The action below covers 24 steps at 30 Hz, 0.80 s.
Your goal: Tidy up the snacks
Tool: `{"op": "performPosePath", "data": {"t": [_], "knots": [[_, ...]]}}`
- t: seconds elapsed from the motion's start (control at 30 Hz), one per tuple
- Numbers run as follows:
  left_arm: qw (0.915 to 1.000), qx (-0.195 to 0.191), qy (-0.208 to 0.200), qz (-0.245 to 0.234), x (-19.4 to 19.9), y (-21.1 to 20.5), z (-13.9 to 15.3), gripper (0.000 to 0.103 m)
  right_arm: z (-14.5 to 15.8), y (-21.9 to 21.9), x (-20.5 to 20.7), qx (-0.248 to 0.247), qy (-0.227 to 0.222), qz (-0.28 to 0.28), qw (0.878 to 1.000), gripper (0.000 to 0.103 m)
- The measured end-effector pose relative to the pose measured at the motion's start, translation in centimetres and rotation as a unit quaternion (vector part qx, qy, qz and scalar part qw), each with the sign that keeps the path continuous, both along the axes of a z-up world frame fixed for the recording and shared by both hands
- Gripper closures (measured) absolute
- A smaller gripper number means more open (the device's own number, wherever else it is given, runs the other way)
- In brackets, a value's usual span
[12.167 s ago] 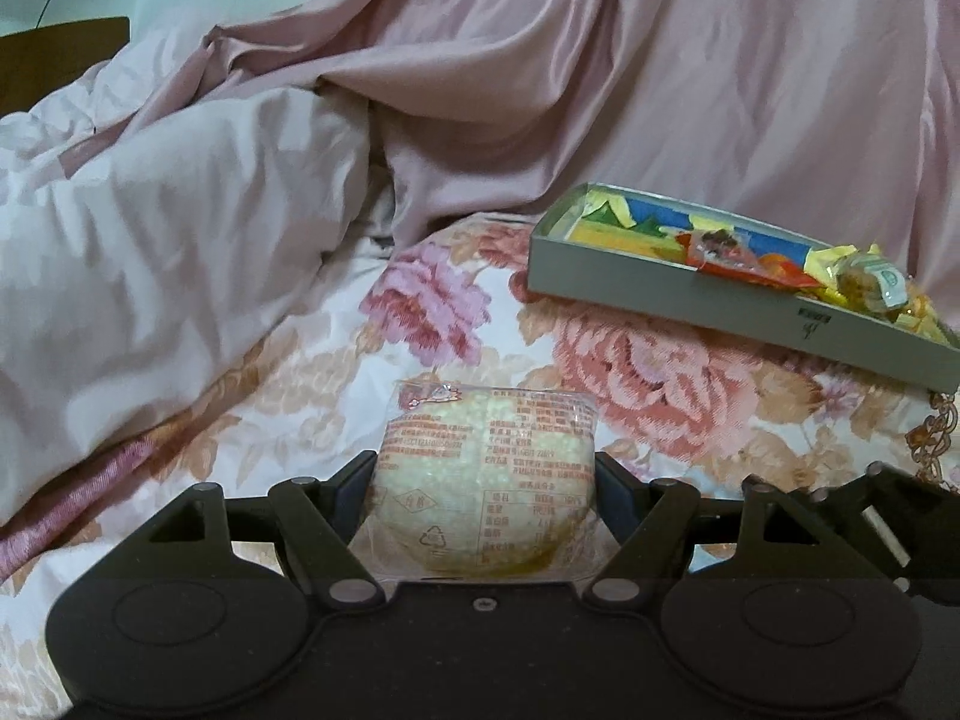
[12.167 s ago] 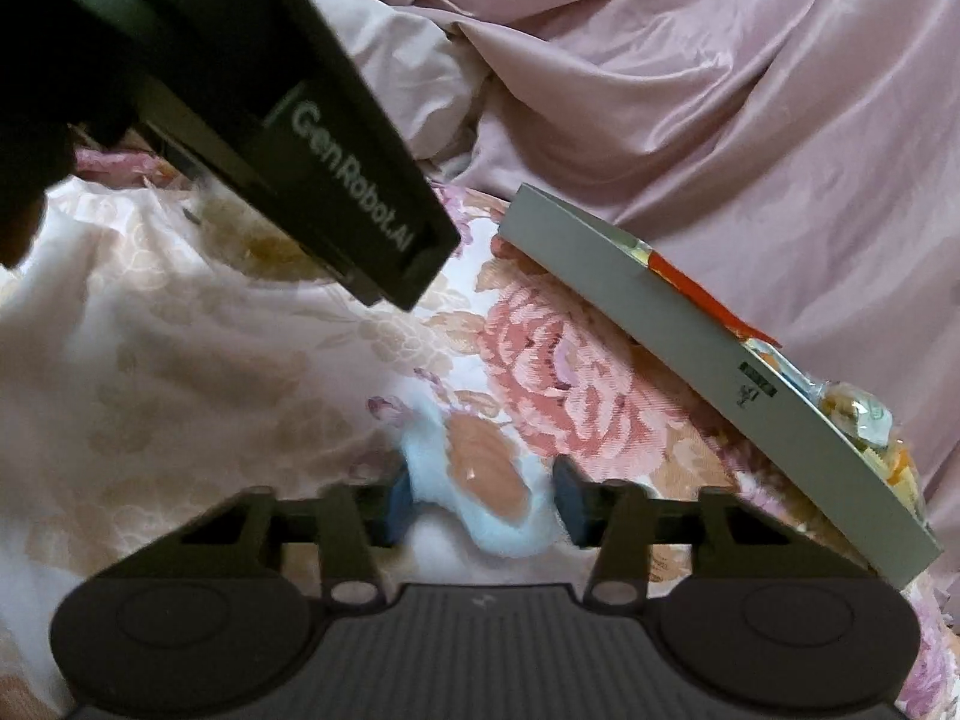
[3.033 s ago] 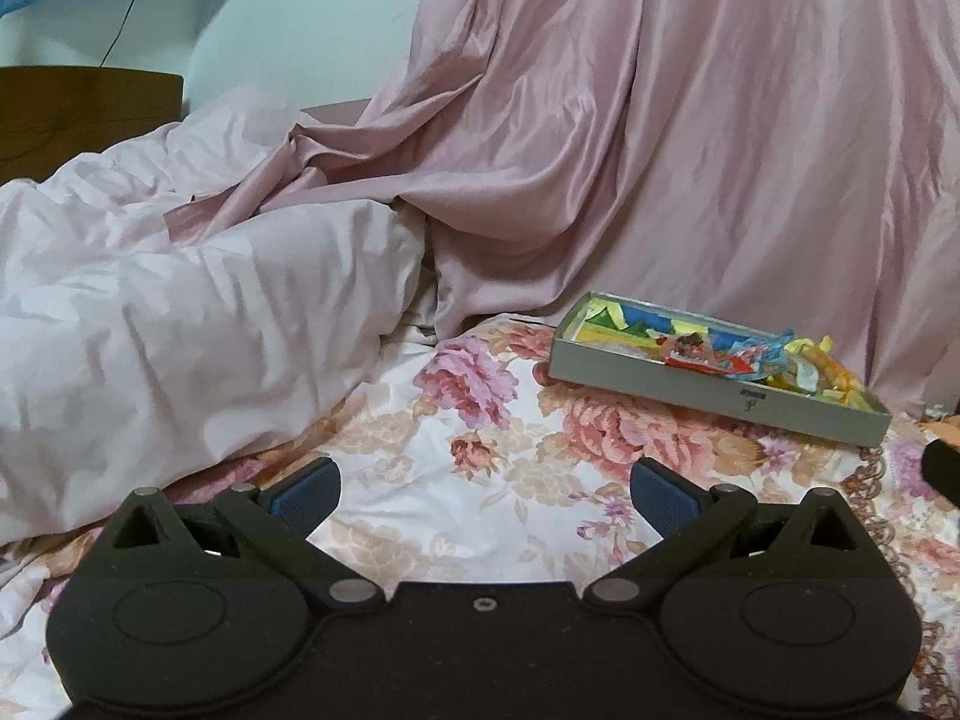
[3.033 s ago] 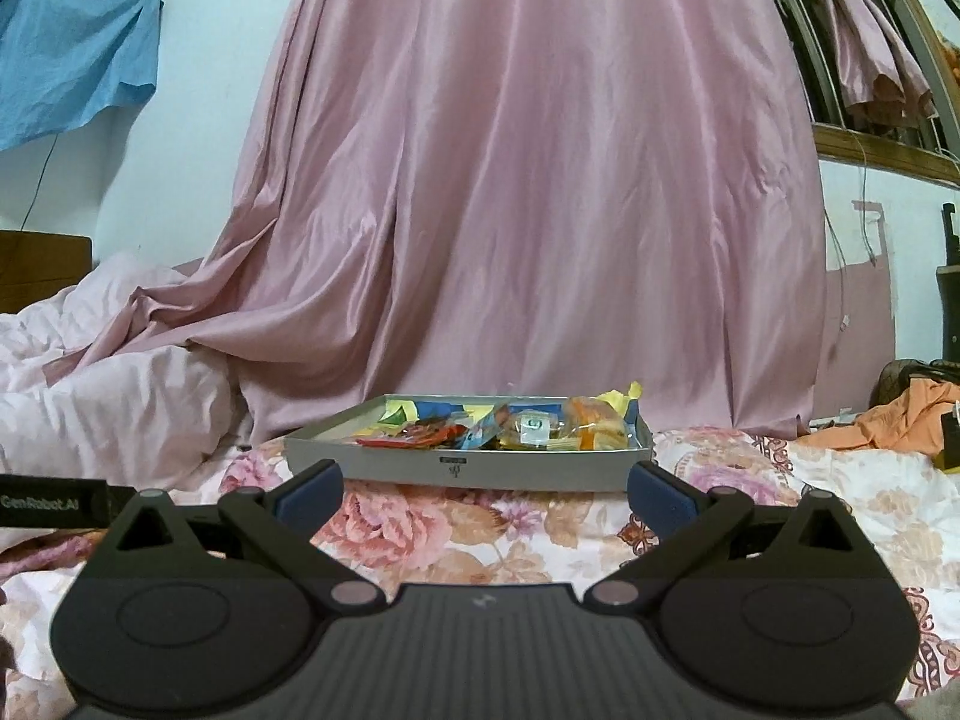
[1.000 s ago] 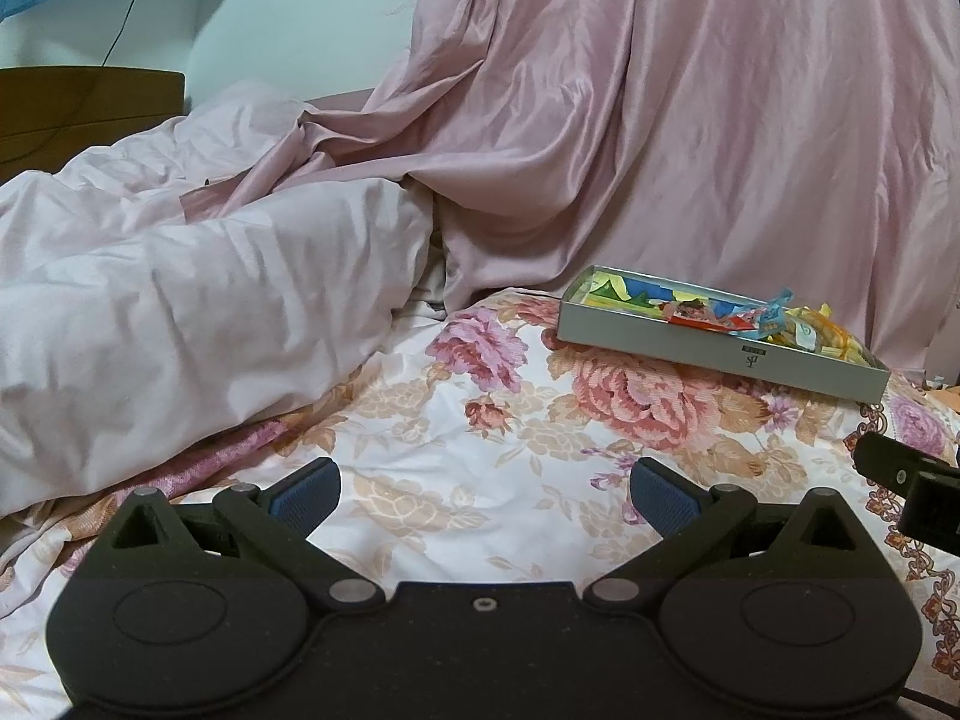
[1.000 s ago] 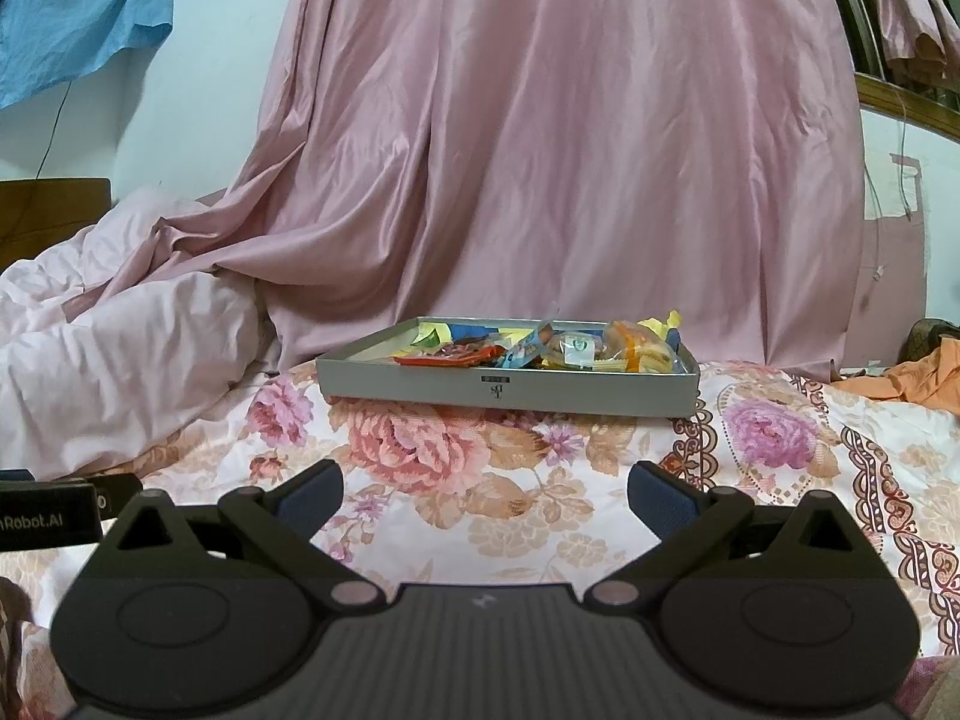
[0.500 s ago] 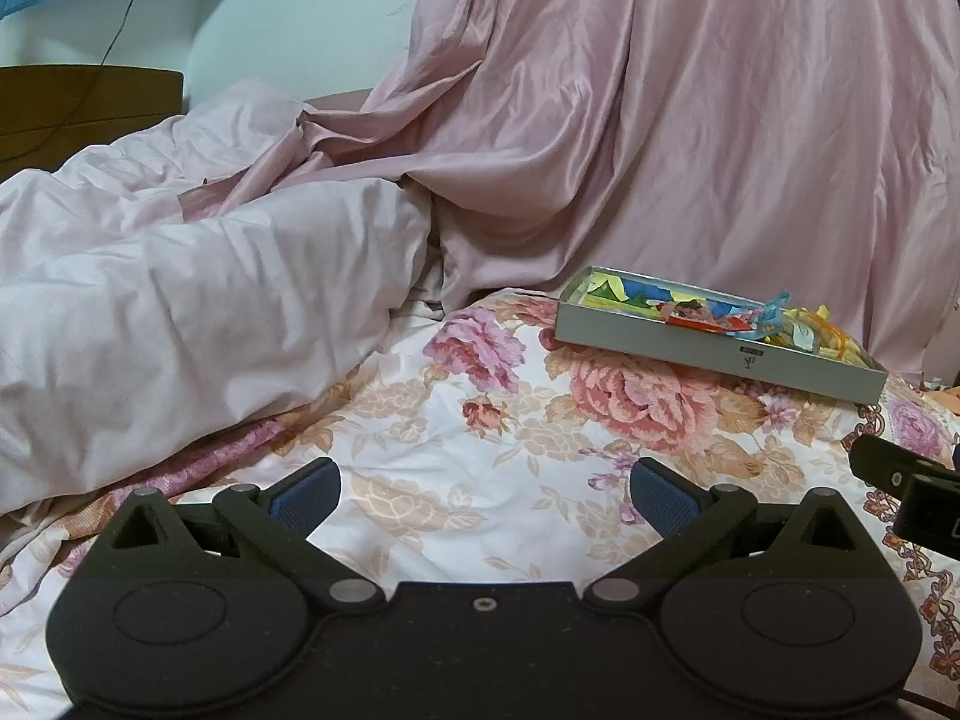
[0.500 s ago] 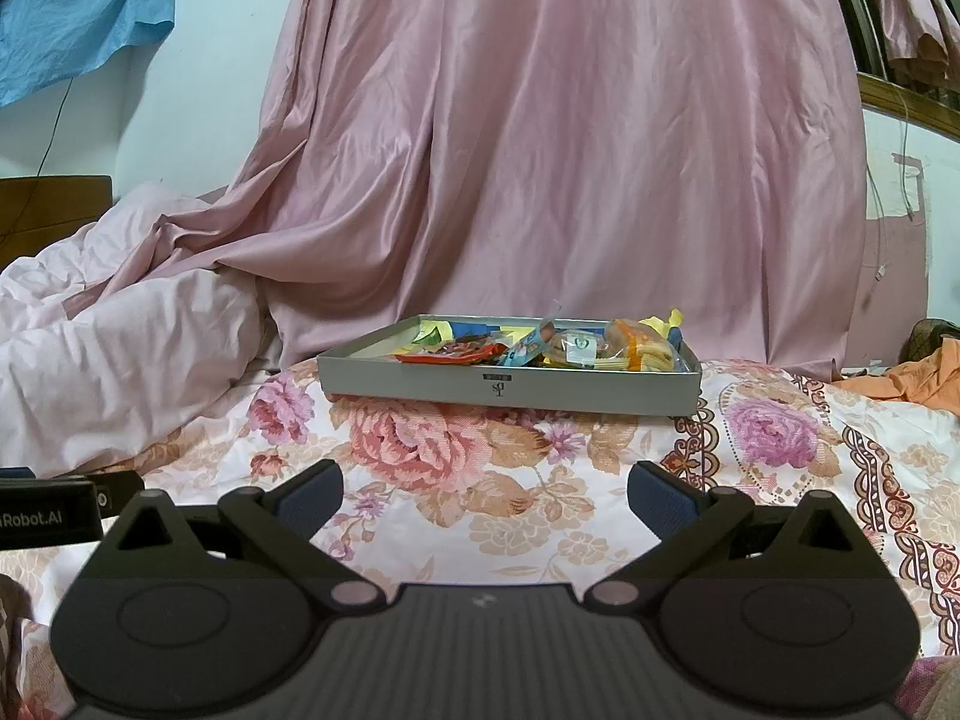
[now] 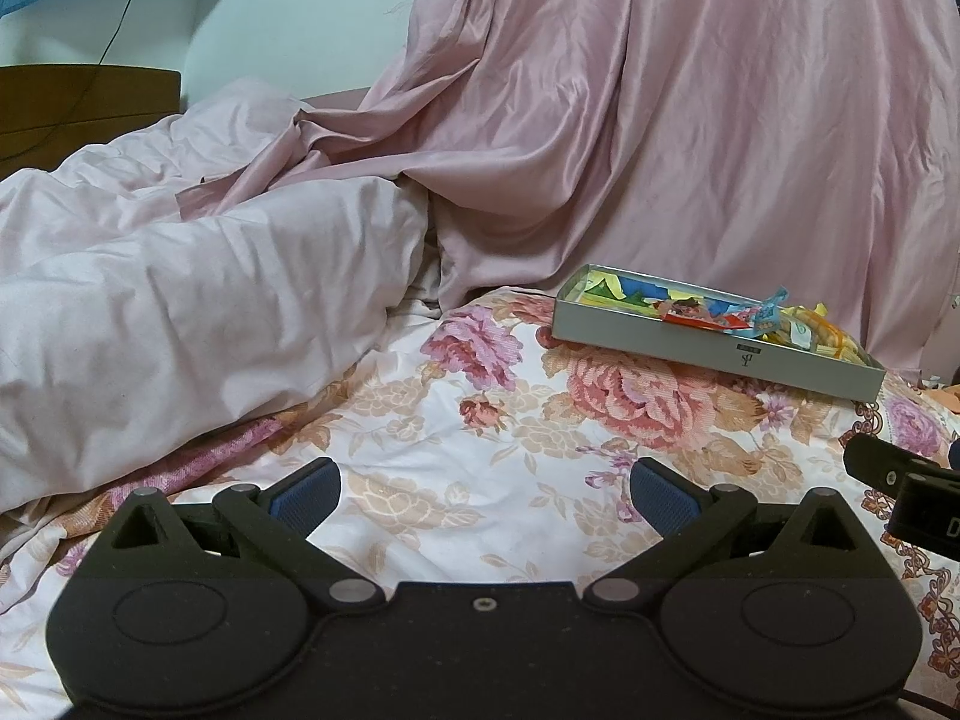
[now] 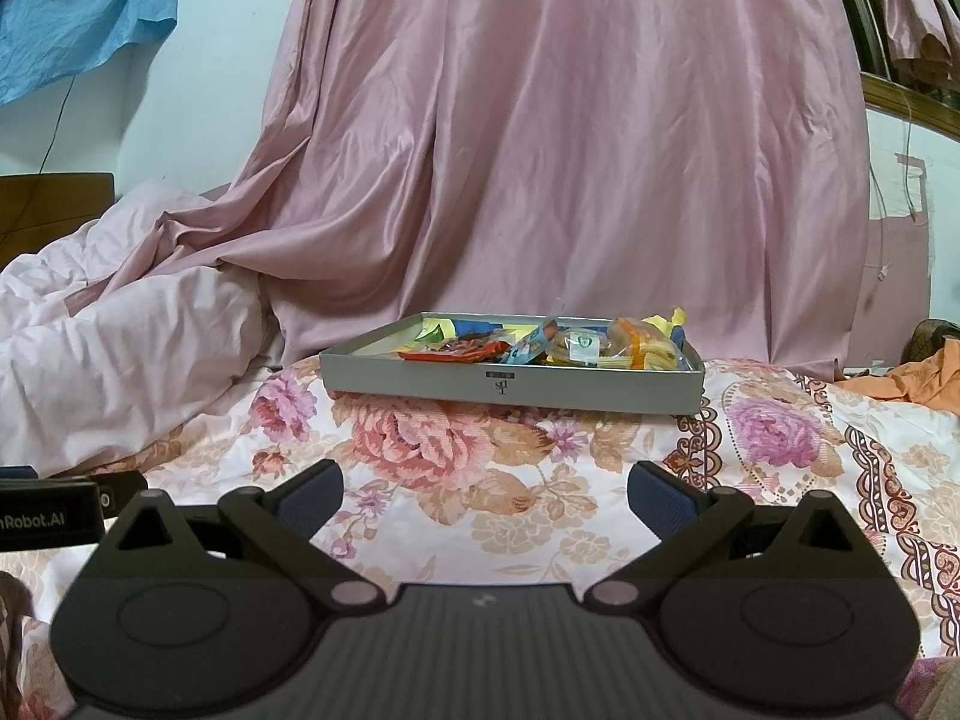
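Snacks all sit inside shallow grey cardboard tray (image 10: 510, 387) on floral bedsheet (image 10: 456, 480); left gripper (image 9: 483, 495) and right gripper (image 10: 485, 492) released, empty. Likely done: hold clear, don't nudge tray.

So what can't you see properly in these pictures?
- Box floor, right wrist view: the near wall hides it.
- Snacks, both views: too small to tell what they are.
- Right gripper, left wrist view: cut off by the edge.
- Orange cloth, right wrist view: cut off by the edge.

Black left gripper (image 9: 483, 495), right gripper (image 10: 485, 495); blue ribbed pads (image 9: 306, 495).
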State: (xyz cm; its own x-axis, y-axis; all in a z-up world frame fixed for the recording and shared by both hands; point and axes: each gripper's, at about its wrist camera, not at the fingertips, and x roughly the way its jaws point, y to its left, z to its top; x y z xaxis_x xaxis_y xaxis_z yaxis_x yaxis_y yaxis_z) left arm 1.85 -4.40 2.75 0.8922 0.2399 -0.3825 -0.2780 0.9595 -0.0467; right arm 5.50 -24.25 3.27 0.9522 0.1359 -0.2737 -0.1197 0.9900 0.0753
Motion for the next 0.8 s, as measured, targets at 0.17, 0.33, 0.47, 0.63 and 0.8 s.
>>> {"op": "performPosePath", "data": {"t": [0.17,0.33,0.47,0.63,0.8], "knots": [[0.9999,0.006,0.013,-0.002,0.16,-0.47,0.19,0.001,0.02,-0.02,-0.01,-0.001,0.0,0.0,1.0,0.0],[0.9997,0.015,0.017,0.002,0.17,-0.78,0.28,0.001,0.01,0.02,0.0,-0.001,0.001,0.001,1.0,0.0],[0.9994,0.026,0.021,0.011,0.17,-0.78,0.33,0.001,-0.08,0.1,-0.14,-0.001,0.001,0.001,1.0,0.0],[0.9993,0.027,0.023,0.01,0.21,-0.68,0.35,0.001,-0.14,0.13,-0.19,-0.001,0.001,0.002,1.0,0.0],[0.9993,0.027,0.023,0.012,0.21,-0.78,0.34,0.001,-0.17,0.23,-0.26,-0.002,0.002,0.001,1.0,0.0]]}}
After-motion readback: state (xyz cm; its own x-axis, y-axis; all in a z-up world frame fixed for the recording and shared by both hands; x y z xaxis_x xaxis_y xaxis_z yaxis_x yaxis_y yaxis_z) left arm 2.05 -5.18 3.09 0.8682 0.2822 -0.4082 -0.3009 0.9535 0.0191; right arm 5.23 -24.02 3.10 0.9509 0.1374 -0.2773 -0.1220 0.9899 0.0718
